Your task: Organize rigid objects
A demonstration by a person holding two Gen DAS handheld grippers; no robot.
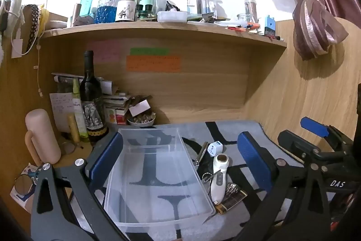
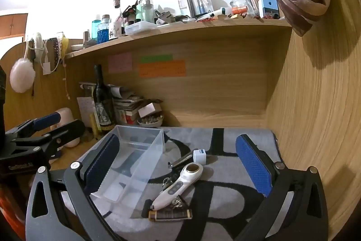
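Observation:
A clear plastic bin (image 1: 112, 175) with nothing in it sits on a grey mat with black letters (image 1: 239, 130). Just right of the bin lies a small heap: a white handheld device (image 1: 220, 175), a nail clipper (image 1: 202, 151), a white cube charger (image 1: 215, 147), small scissors (image 1: 211, 176) and a brown lighter-like case (image 1: 232, 200). My left gripper (image 1: 180, 136) is open, its blue pads straddling the bin from above. My right gripper (image 2: 178, 138) is open too, hovering over the white device (image 2: 180, 184), the charger (image 2: 199, 156) and the bin's right wall (image 2: 146, 164). Neither holds anything.
A dark wine bottle (image 1: 91, 101), a pink flask (image 1: 42, 134), stacked books and a small bowl (image 1: 141, 120) crowd the back left corner. A shelf (image 1: 158, 27) overhead holds several bottles. A wooden side panel (image 2: 315, 116) and a tied curtain (image 1: 315, 19) close the right side.

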